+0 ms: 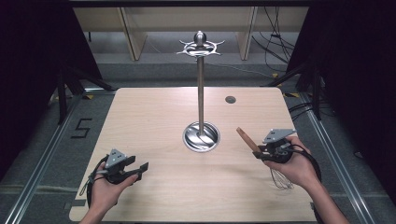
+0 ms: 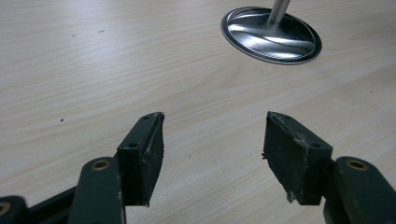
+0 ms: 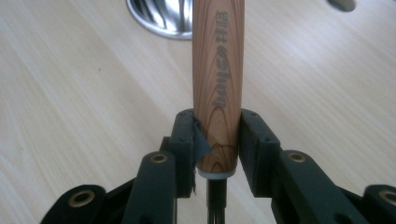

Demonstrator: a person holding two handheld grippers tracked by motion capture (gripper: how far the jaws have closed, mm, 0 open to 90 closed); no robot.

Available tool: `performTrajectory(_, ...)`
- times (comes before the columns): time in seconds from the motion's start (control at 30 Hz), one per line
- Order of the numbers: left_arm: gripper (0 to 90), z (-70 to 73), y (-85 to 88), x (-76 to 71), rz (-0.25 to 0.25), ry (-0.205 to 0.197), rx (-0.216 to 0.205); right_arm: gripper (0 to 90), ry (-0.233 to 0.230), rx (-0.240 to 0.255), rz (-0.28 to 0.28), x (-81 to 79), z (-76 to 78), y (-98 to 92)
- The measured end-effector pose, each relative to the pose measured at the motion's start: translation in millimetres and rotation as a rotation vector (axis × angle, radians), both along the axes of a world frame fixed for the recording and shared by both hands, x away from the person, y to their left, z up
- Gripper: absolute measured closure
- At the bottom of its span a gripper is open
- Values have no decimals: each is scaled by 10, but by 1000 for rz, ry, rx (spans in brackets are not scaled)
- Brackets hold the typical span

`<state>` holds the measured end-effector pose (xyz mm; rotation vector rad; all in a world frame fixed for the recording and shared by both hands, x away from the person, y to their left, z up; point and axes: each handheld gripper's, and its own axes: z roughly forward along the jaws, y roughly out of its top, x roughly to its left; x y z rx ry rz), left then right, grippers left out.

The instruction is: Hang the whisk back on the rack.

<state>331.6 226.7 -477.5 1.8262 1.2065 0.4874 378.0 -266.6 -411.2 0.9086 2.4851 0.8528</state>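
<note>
fingers of the right gripper are clamped on the wooden handle of a whisk; its wires hang under the right hand, handle tilted up to the left. left gripper has jaws apart, nothing between, held low in the left hand over the table. farther, a metal stand rises from its round base.

Even overhead light on the pale wooden surface; surroundings fall to near black at both sides of the high view. Shadows soft, faint. Bright streaked glare on the steel stand base. High view slightly soft. In the right gripper view the wooden handle is sharp near the fingers, its far end possibly blurred.
</note>
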Motion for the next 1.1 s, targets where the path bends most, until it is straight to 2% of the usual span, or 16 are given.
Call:
performTrajectory(0.03, 373, 1, -2, 0, 1, -1, -2, 696, -20, 26, -22, -21, -4, 5)
performTrajectory(0.07, 373, 2, -1, -1, 1, -1, -1, 696, -11, 23, -20, -30, 39, -23)
performTrajectory(0.2, 373, 1, 0, -3, 4, 1, 0, 696, -53, 78, -57, -77, 85, -57)
performTrajectory(0.27, 373, 2, -4, -3, 4, -1, -8, 697, -88, 98, -68, -86, 102, -81)
performTrajectory(0.3, 373, 7, 4, -3, -1, 2, 2, 697, -97, 105, -70, -89, 109, -89)
performTrajectory(0.33, 373, 6, 3, -1, -3, 0, 0, 697, -112, 103, -55, -80, 118, -107)
performTrajectory(0.4, 373, 6, 2, -4, 0, 1, 0, 697, -92, 116, -81, -105, 132, -108)
performTrajectory(0.43, 373, 5, 2, -3, 1, 1, -1, 697, -98, 127, -92, -112, 126, -102)
performTrajectory(0.57, 373, 6, 8, 1, -4, -1, 2, 698, -112, 123, -83, -111, 147, -116)
performTrajectory(0.67, 373, 4, 3, 1, 0, -2, -4, 698, -149, 129, -71, -94, 172, -124)
performTrajectory(0.77, 373, 5, 3, 1, -1, -3, -3, 698, -133, 153, -104, -123, 191, -107)
performTrajectory(0.8, 373, 4, 3, 0, -1, -2, -3, 699, -153, 144, -84, -105, 199, -122)
performTrajectory(0.93, 373, 10, 3, -4, -1, -8, 3, 699, -137, 150, -99, -116, 236, -127)
performTrajectory(0.97, 373, 10, 3, -4, -1, -8, 3, 699, -158, 153, -99, -112, 237, -124)
performTrajectory(1.0, 373, 8, 3, -2, -1, -8, 1, 699, -153, 151, -97, -112, 254, -126)
performTrajectory(1.1, 373, 4, 3, -1, 0, -3, -3, 699, -177, 148, -85, -90, 298, -136)
